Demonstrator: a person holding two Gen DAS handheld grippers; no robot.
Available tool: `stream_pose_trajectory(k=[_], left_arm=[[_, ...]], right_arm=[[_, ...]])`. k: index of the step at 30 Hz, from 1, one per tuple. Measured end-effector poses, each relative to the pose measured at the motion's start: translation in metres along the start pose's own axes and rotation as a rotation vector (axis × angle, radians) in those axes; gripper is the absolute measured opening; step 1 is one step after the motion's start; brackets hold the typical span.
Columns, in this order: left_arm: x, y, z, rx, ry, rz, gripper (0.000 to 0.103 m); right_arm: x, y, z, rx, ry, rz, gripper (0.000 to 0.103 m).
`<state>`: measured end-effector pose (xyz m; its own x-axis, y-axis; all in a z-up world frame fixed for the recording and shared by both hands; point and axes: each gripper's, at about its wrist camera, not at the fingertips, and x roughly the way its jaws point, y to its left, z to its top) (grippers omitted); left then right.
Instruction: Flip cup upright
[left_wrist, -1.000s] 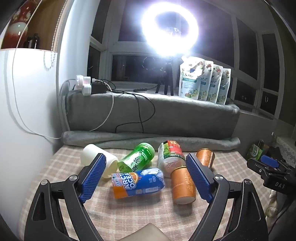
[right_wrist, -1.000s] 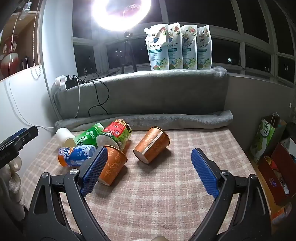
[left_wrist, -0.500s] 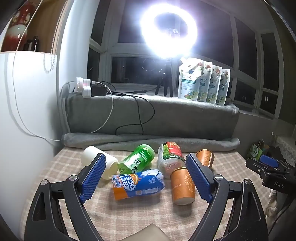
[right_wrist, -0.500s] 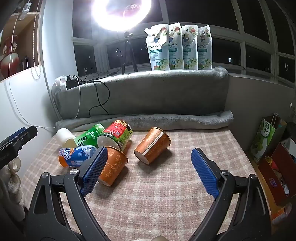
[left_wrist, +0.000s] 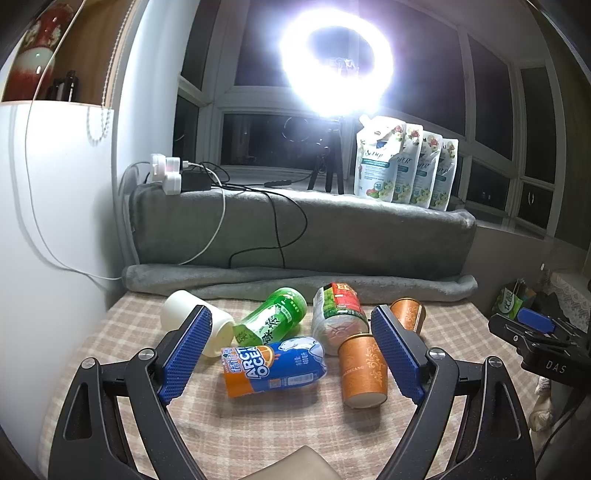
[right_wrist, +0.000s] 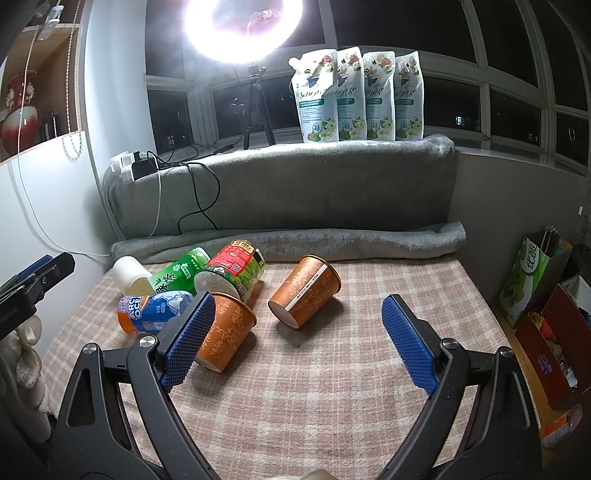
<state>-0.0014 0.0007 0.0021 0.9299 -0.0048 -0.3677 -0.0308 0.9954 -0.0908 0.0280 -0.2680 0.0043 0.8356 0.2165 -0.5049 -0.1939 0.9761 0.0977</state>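
Note:
Several cups lie on their sides on a checked tablecloth (right_wrist: 332, 387): a white cup (left_wrist: 192, 321), a green cup (left_wrist: 273, 321), a red-and-green cup (left_wrist: 336, 314), a blue-and-orange "Arctic Ocean" cup (left_wrist: 273, 365) and two orange cups (left_wrist: 362, 369) (right_wrist: 304, 291). My left gripper (left_wrist: 291, 354) is open above the blue-and-orange cup, holding nothing. My right gripper (right_wrist: 297, 339) is open and empty, in front of the right orange cup; its left pad overlaps the nearer orange cup (right_wrist: 225, 332).
A rolled grey blanket (right_wrist: 288, 240) and a grey padded ledge (right_wrist: 280, 184) bound the table's far side. A white wall (left_wrist: 55, 240) is at the left. Bags and boxes (right_wrist: 543, 288) stand off the right edge. Cables (left_wrist: 258, 221) hang over the ledge.
Both grippers have barely moved. The left wrist view has shifted slightly, so the cups sit a little higher between its pads. No cup has moved.

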Motion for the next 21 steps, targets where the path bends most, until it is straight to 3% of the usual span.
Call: stream_pose_trajectory(k=[21], left_arm=[[-0.0066,0.0018,0.0055,-0.001,-0.054,0.026,0.088]], right_arm=[[-0.0016,0.0006,0.0039,0.003,-0.009,-0.003,0.094]])
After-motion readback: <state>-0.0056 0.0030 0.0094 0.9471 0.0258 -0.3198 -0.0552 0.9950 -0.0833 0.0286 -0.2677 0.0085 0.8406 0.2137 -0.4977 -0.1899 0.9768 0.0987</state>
